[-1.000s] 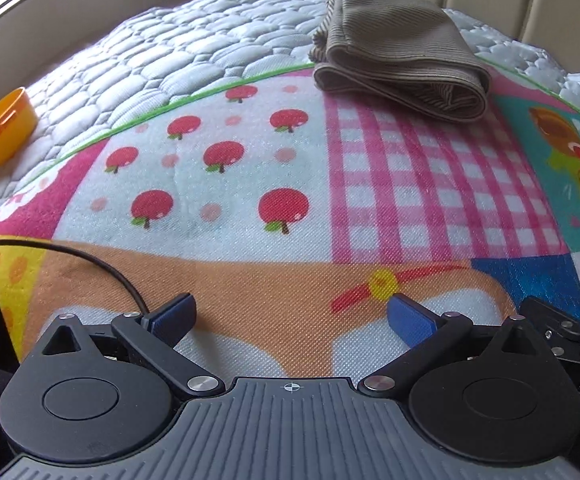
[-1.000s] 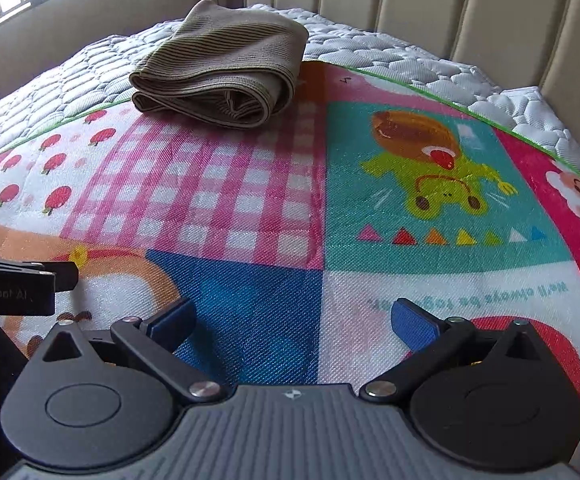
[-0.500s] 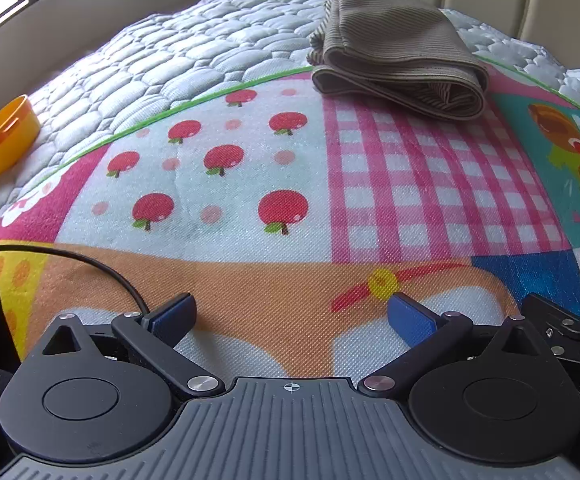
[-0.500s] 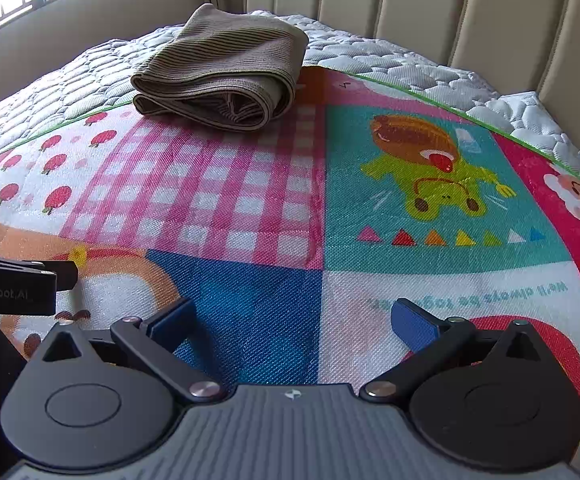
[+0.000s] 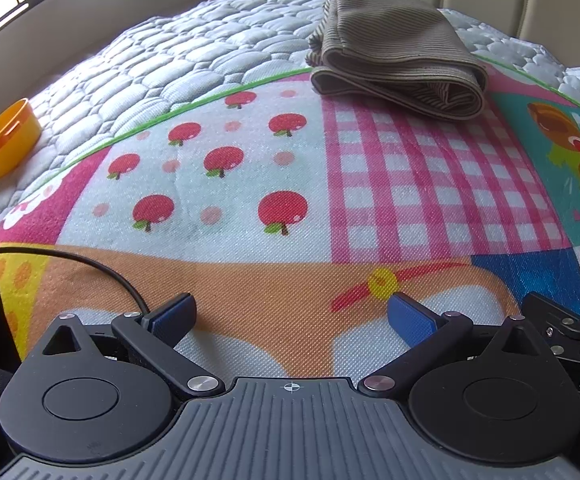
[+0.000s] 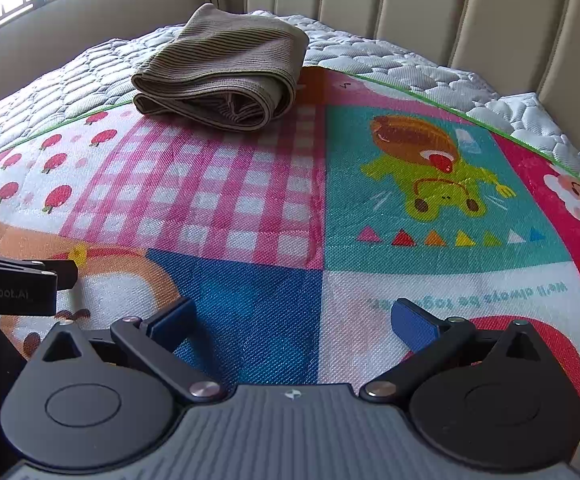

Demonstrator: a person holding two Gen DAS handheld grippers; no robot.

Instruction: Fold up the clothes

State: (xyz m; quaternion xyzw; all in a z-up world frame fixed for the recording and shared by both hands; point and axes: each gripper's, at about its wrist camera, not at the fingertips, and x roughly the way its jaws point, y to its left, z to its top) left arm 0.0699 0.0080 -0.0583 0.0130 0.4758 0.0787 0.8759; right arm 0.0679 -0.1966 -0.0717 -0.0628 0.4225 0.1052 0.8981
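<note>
From the left wrist, the left claw stood apart and empty over the patterned mat; the folded brown garment lay at the mat's far edge, well apart. From the right wrist, the right claw likewise gaped empty, the garment far ahead to its left.

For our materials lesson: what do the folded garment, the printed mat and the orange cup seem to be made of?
Folded garment: likely a ribbed knit, matte; fine parallel ridges, soft rolled folds.
Printed mat: seemingly non-woven or woven synthetic; dotted grid texture with slight sheen.
Orange cup: probably plastic; smooth, evenly coloured wall with a moulded rim.
</note>
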